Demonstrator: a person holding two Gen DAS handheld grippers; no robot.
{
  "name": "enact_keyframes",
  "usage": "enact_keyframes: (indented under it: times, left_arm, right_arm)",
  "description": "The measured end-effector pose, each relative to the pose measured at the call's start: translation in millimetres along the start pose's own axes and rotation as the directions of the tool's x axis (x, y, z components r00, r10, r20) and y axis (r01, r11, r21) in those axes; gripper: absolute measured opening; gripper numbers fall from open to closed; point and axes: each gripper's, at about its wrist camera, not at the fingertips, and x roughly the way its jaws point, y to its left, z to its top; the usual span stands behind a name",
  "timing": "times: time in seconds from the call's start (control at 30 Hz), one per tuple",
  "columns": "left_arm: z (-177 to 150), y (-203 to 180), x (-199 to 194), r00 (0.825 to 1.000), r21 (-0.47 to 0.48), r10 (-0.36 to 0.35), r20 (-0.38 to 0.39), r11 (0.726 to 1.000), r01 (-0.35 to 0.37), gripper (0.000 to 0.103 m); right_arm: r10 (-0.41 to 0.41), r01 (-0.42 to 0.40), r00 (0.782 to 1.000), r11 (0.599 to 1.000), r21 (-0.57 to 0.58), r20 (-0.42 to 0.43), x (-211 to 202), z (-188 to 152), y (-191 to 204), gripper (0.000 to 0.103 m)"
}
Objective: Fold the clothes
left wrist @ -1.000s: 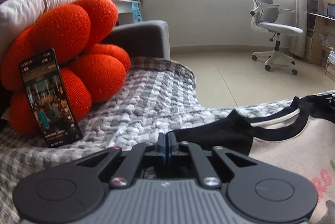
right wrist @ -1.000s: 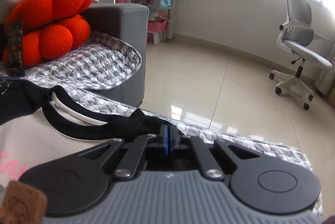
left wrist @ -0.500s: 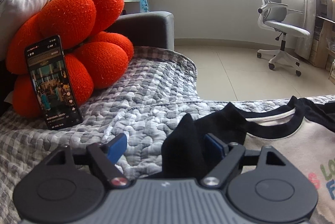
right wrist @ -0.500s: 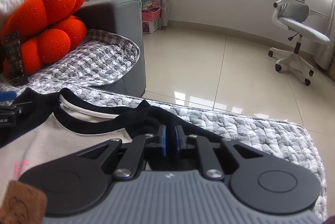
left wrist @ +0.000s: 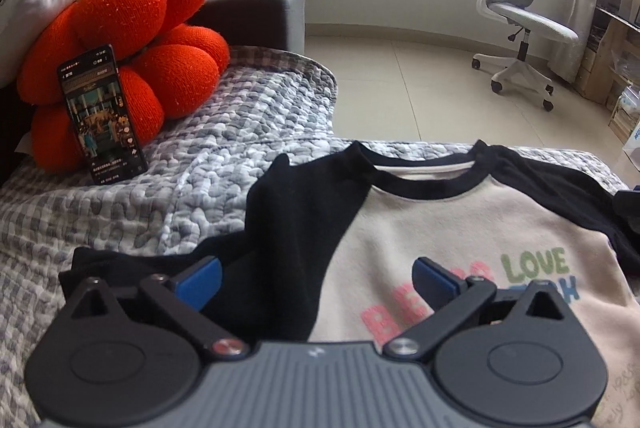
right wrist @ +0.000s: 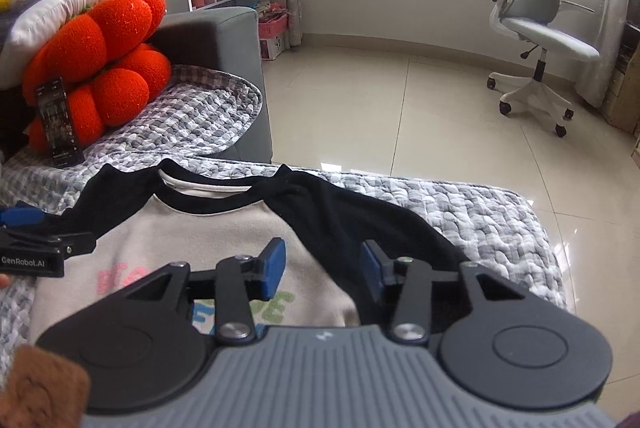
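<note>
Sweatshirt (left wrist: 460, 228) lies flat, print up, on the quilted sofa cover (left wrist: 224, 164), collar at the far edge, spread ready for folding. Left gripper (left wrist: 316, 280) and right gripper (right wrist: 324, 264) hover above its shoulders, jaws opening, clamping nothing.

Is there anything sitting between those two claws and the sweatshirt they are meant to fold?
Nothing visible. The sweatshirt lies flat on the quilt, directly under the opening left claw and right claw. The phone and orange cushion sit well off to the side.
</note>
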Motion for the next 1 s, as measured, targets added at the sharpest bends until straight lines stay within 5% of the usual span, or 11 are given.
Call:
enact_keyframes:
  times: [0.43, 0.7, 0.83, 0.93, 1.0]
  left_arm:
    - [-55, -6, -62, 0.992, -0.108, -0.083, -0.095, 0.991, 0.072, 0.102]
    - [-101, 11, -68, 0.981, -0.211, -0.16, -0.105, 0.968, 0.135, 0.102]
    - [-109, 23, -59, 0.981, -0.269, -0.163, -0.108, 0.955, 0.129, 0.082]
    - [-104, 26, -59, 0.982, -0.259, -0.171, -0.078, 0.955, 0.146, 0.075]
    - [-103, 28, -56, 0.982, -0.266, -0.174, -0.076, 0.952, 0.149, 0.068]
  right_arm:
    - [0.035, -0.034, 0.999, 0.983, 0.18, 0.001, -72, -49, -10, 0.055]
    - [0.073, -0.071, 0.997, 0.947, 0.314, 0.005, -77, -93, -30, 0.056]
    - [0.081, -0.08, 0.997, 0.916, 0.394, 0.014, -61, -117, -47, 0.056]
    - [0.117, -0.109, 0.993, 0.883, 0.457, 0.01, -46, -120, -55, 0.055]
    - [0.117, -0.105, 0.993, 0.879, 0.465, 0.003, -37, -118, -54, 0.048]
